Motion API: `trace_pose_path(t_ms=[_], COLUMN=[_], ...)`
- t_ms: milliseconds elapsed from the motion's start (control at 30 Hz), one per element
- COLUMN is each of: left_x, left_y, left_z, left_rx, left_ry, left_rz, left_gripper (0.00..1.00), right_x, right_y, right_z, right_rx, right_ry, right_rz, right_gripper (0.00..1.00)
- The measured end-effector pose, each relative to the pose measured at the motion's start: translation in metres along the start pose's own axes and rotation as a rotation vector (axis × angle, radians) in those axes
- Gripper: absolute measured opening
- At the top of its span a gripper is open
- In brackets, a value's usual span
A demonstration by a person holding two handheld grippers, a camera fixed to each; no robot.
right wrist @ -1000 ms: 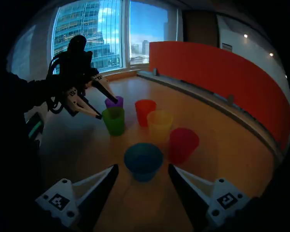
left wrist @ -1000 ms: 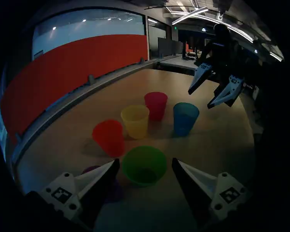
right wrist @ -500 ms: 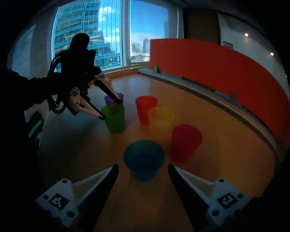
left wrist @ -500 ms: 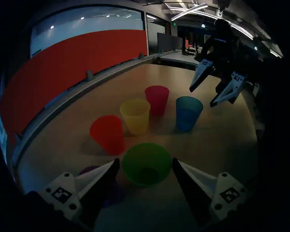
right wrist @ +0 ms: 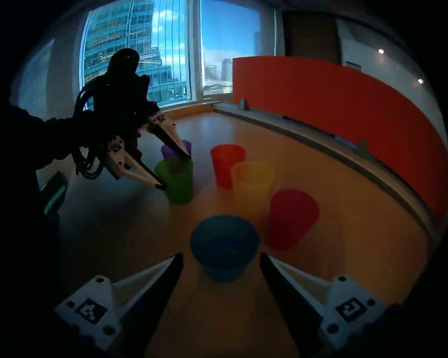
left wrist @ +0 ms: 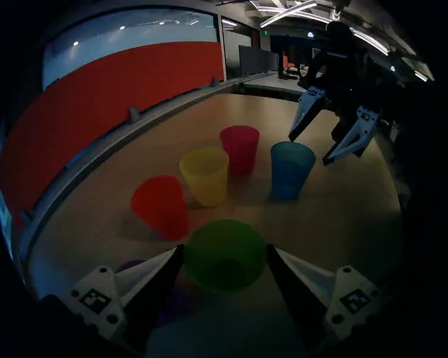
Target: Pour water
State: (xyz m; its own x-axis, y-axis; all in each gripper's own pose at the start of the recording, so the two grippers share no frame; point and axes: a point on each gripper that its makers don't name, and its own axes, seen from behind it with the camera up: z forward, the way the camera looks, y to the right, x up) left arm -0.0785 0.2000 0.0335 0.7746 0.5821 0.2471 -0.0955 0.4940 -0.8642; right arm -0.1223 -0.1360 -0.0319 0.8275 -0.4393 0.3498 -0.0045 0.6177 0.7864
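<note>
Meanwhile, both grippers hang open above the wooden table: the left gripper has its fingers either side of the green cup, the right gripper either side of the blue cup. An orange cup, a yellow cup and a red cup line up between them, toward the table edge along the red partition.

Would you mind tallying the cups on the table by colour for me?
Green cup: 1
Purple cup: 1
Orange cup: 1
Yellow cup: 1
Red cup: 1
Blue cup: 1
Total: 6 cups
</note>
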Motion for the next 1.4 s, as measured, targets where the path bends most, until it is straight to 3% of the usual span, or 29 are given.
trace_pose_path(t_ms=[333,467,767,1400], left_x=[-0.004,-0.005,-0.005,0.007], left_y=[-0.004,-0.005,-0.004,-0.004], left_z=[0.005,0.007,0.006,-0.001], left_rx=[0.018,0.025,0.019,0.012], left_ry=[-0.023,-0.026,-0.025,0.012], left_rz=[0.025,0.025,0.024,0.001], left_gripper=[1.00,0.91,0.90,0.90], right_x=[0.000,0.001,0.000,0.000], right_y=[0.003,0.004,0.002,0.003], right_z=[0.001,0.001,0.004,0.033], right_rx=[-0.002,-0.003,0.001,0.004], right_ry=[0.003,0.004,0.004,0.006], right_rz=[0.002,0.003,0.005,0.001], right_gripper=[0.99,0.99,0.99,0.99])
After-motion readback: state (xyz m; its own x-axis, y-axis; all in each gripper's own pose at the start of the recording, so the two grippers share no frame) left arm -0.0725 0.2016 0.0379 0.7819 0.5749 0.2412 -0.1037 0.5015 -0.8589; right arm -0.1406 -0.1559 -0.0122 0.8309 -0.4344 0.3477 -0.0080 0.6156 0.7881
